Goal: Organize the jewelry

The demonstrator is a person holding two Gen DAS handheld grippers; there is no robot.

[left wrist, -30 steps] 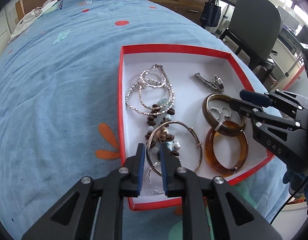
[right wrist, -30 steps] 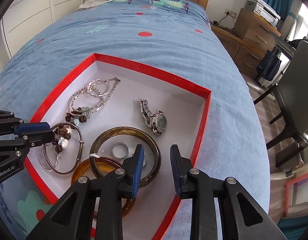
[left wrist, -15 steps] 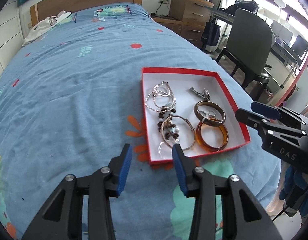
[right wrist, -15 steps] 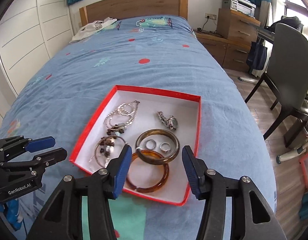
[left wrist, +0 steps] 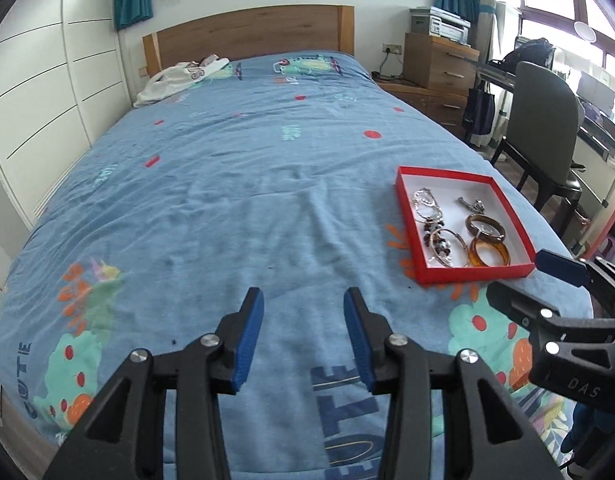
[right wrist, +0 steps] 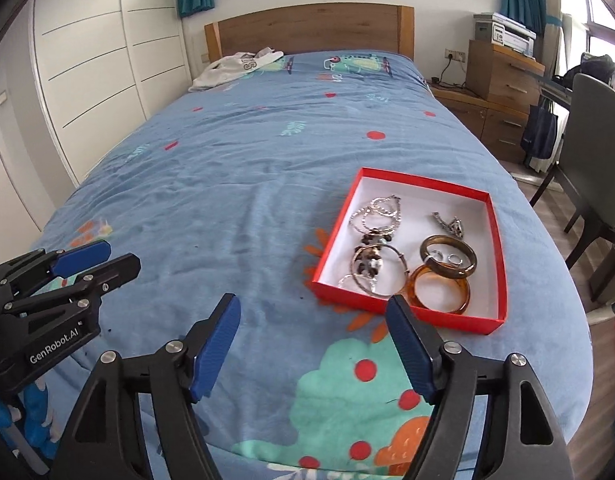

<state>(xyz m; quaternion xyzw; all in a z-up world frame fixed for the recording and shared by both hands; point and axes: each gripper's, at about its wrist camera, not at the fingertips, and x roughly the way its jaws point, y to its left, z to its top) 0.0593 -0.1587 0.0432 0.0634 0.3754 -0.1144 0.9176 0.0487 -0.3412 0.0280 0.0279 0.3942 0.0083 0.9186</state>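
A red box with a white inside (left wrist: 511,216) (right wrist: 493,240) lies on the blue bedspread near the bed's foot. It holds silver chains (right wrist: 377,210), a beaded bracelet on a hoop (right wrist: 371,262), a watch (right wrist: 449,222), a brown bangle (right wrist: 447,256) with rings inside it, and an amber bangle (right wrist: 439,288). My left gripper (left wrist: 303,338) is open and empty, well left of the box. My right gripper (right wrist: 313,348) is open and empty, just short of the box's near edge.
A white garment (right wrist: 235,66) lies by the wooden headboard (right wrist: 307,28). White wardrobe doors (right wrist: 91,64) stand on the left. A grey chair (left wrist: 547,128) and wooden drawers (right wrist: 503,84) stand on the right of the bed.
Both grippers have pulled back and away from the box and opened wider. The left one was nearly shut over the beaded bracelet and now is empty. The jewelry stays in the box.
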